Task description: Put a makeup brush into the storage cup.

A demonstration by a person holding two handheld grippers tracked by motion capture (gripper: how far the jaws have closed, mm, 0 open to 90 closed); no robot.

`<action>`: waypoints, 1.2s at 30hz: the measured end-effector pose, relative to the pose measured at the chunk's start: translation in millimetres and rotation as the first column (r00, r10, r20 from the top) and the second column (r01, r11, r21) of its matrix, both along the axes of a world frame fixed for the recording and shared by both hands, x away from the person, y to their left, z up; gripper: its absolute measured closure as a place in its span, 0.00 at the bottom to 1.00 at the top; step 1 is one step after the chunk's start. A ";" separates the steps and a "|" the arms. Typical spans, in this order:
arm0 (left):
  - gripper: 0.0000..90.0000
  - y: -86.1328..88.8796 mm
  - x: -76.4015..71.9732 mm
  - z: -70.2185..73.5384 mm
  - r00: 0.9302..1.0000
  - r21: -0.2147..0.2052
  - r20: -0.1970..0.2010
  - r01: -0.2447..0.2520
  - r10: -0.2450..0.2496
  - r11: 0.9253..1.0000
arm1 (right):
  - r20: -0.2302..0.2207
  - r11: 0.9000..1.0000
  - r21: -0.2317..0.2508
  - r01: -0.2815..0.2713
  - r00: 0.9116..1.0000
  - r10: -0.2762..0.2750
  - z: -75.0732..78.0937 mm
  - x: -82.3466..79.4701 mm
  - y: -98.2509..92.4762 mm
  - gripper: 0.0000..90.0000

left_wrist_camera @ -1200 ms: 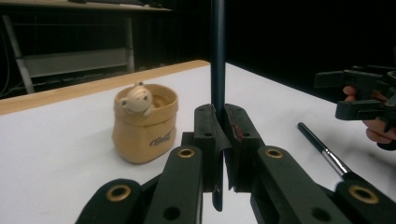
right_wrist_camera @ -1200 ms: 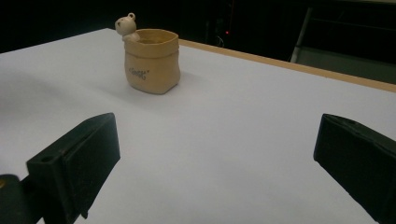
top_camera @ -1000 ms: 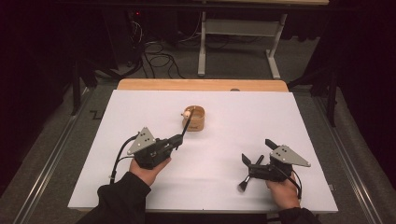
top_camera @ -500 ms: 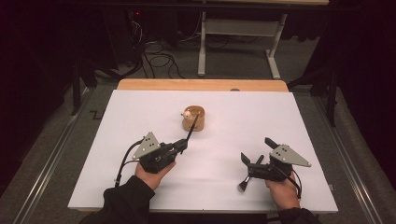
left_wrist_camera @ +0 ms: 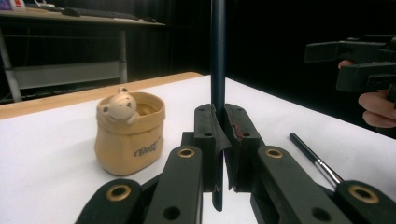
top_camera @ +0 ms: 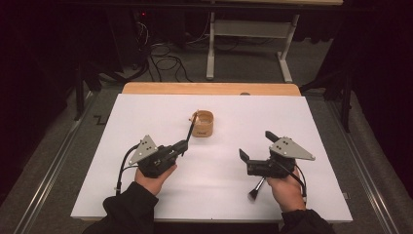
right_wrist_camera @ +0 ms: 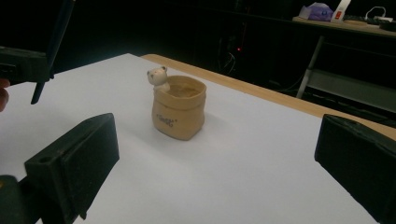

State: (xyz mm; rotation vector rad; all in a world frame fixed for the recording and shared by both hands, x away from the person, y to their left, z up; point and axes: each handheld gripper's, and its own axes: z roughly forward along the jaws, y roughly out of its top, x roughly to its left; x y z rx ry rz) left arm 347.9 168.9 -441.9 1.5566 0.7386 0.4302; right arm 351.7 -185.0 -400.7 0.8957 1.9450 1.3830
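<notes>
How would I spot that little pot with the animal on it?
Look at the white table, toward its far middle. There stands a tan sack-shaped ceramic pot, with a small bear figure peeking over its rim. It is the table's one upright container; the brushes near it are thin and dark.

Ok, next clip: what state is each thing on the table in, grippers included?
Left gripper: shut on a dark brush handle.
Held brush: tilted, upper end toward the pot's rim.
Right gripper: open, nothing between the jaws.
Second brush: lying flat on the white sheet, under the right gripper.
Pot: upright, bear figure on its rim; contents cannot be told.
White sheet: flat over the table.
</notes>
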 end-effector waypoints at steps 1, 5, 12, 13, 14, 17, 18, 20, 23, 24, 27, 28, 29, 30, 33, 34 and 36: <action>0.94 0.7 0.2 0.1 1.000 0.000 0.001 -0.004 0.004 1.000 | 0.002 1.000 -0.001 -0.005 1.000 0.005 1.5 0.9 1.7 0.01; 0.94 2.1 0.5 0.3 1.000 -0.003 0.003 -0.009 0.009 1.000 | 0.003 1.000 0.003 -0.019 1.000 0.019 8.0 6.3 10.4 0.01; 0.94 3.9 0.0 0.0 1.000 -0.007 0.000 -0.019 0.019 1.000 | 0.007 0.998 0.006 -0.057 0.998 0.057 13.5 14.7 27.0 0.01; 0.94 3.9 0.0 -0.3 1.000 -0.008 0.000 -0.020 0.020 1.000 | 0.010 0.998 -0.004 -0.070 0.998 0.070 15.0 16.3 34.2 0.01; 0.94 3.9 0.0 -0.3 1.000 -0.008 0.000 -0.020 0.020 1.000 | 0.010 0.998 -0.004 -0.070 0.998 0.070 15.0 16.3 34.2 0.01; 0.94 3.6 -0.4 -0.6 1.000 -0.009 0.002 -0.023 0.023 1.000 | 0.014 0.996 -0.007 -0.089 0.996 0.089 16.9 17.8 45.3 0.01; 0.94 3.6 -0.5 -0.6 1.000 -0.009 0.003 -0.023 0.023 1.000 | 0.015 0.996 -0.006 -0.094 0.995 0.094 17.2 18.2 48.0 0.01; 0.94 3.5 -0.7 -0.8 1.000 -0.010 0.003 -0.024 0.024 1.000 | 0.015 0.995 -0.005 -0.101 0.995 0.101 17.9 18.4 53.3 0.01; 0.94 3.3 -1.1 -1.1 1.000 -0.010 0.004 -0.024 0.024 1.000 | 0.020 0.994 -0.005 -0.111 0.994 0.111 18.7 18.9 60.0 0.01; 0.94 3.3 -1.1 -1.1 1.000 -0.010 0.004 -0.024 0.024 1.000 | 0.022 0.993 -0.005 -0.114 0.993 0.114 18.5 19.0 61.8 0.01; 0.94 2.8 -1.4 -1.5 1.000 -0.006 0.004 -0.022 0.022 1.000 | 0.019 0.993 -0.002 -0.120 0.993 0.120 15.5 19.0 65.6 0.01; 0.94 2.5 -1.5 -1.9 1.000 -0.005 0.003 -0.020 0.020 1.000 | 0.019 0.993 -0.002 -0.120 0.993 0.120 15.5 19.0 65.6 0.01; 0.94 2.2 -1.5 -2.2 1.000 -0.004 0.002 -0.020 0.020 1.000 | 0.016 0.992 0.003 -0.123 0.992 0.123 13.9 18.6 66.0 0.01; 0.94 1.6 -1.5 -2.6 1.000 -0.002 0.001 -0.020 0.020 1.000 | 0.010 0.992 0.014 -0.128 0.992 0.128 10.4 18.2 66.9 0.01; 0.94 -0.8 -2.1 -3.9 1.000 0.001 0.000 -0.013 0.013 1.000 | 0.003 0.992 -0.004 -0.129 0.992 0.129 6.9 17.7 68.1 0.01; 0.94 -2.0 -2.6 -4.6 1.000 0.006 0.000 -0.009 0.009 1.000 | -0.001 0.991 0.008 -0.133 0.991 0.133 4.1 17.0 66.8 0.01; 0.94 -4.0 -3.4 -5.4 1.000 0.009 0.001 -0.003 0.003 1.000 | -0.005 0.991 0.011 -0.132 0.991 0.132 3.6 16.6 66.5 0.01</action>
